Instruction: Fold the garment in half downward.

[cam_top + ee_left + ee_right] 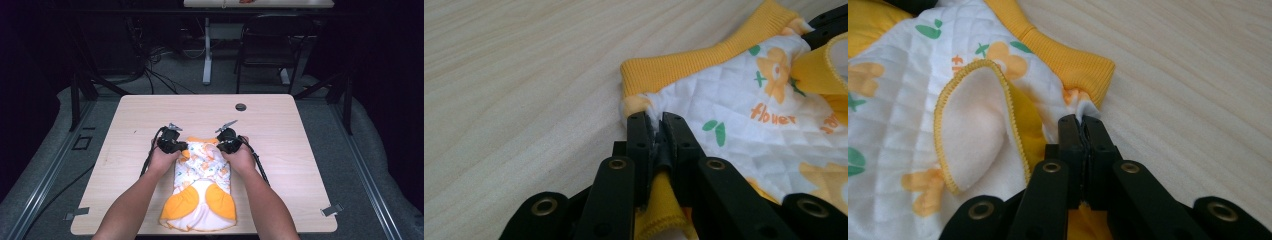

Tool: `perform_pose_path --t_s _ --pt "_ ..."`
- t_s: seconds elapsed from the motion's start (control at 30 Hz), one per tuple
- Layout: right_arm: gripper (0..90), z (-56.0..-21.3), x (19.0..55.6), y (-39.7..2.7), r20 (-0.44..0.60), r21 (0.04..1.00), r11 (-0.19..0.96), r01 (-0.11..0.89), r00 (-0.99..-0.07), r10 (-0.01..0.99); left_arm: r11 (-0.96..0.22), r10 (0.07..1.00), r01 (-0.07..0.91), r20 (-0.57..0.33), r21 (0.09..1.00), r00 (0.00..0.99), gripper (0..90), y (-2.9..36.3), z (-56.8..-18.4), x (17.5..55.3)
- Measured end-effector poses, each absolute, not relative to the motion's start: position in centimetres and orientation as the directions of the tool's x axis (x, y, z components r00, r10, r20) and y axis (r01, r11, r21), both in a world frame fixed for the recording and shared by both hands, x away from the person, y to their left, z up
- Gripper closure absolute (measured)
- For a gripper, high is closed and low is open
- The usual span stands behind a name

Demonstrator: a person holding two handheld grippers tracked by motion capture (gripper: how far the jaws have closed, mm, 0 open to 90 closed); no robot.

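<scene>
Left claw (658,131) is clenched tight, jaws pinched together on the white quilted fabric right at the corner where the yellow ribbed waistband (704,62) ends, with a sliver of cloth squeezed up between the pads. More yellow fabric bunches underneath the jaws in the left gripper view. Right claw (1083,131) mirrors it: jaws pressed together, grasping the opposite corner of the same garment, a tuft of white cloth poking out between the tips just below the waistband's other end (1083,67).

What they hold is a pair of baby pants (202,185), white quilted with orange flower prints and green leaves, yellow patches at the near end. From the high view the left claw (176,145) and the right claw (224,144) grip the two far corners of the pants, one on each side of the waistband. The long axis runs from the waistband straight back toward the person, waistband at the far end, rounded yellow patches at the near end close to the tabletop's near edge.

So the pants stretch from the claws back between the two forearms, lying flat on the light wooden tabletop (310,165). In the right gripper view a folded-over flap with yellow stitched edging (973,130) sits just beside the right claw, cream lining showing.
</scene>
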State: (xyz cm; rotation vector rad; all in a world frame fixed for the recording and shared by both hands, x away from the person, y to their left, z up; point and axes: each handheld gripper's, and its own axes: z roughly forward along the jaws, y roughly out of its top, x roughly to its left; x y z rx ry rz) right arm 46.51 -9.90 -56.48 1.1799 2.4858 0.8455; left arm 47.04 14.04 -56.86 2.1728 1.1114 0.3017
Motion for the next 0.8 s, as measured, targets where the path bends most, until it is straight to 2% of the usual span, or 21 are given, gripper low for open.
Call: perform_pose_path --t_s 0.03,0.33,0.8 --pt "88.3 -56.2 46.5 -10.0 -0.001 0.585 0.53 0.614 -0.653 0.757 -0.415 0.782 0.629 -0.096 0.657 0.616 83.3 14.1 -56.7 47.0" --pt "88.3 -54.7 46.3 -10.9 -0.012 0.619 0.539 0.571 -0.68 0.733 -0.384 0.773 0.616 -0.124 0.688 0.622 83.6 14.5 -55.3 46.8" --pt "88.3 -51.9 45.7 -11.3 -0.046 0.666 0.542 0.514 -0.696 0.717 -0.376 0.772 0.57 -0.094 0.731 0.629 83.5 15.0 -52.7 46.6"
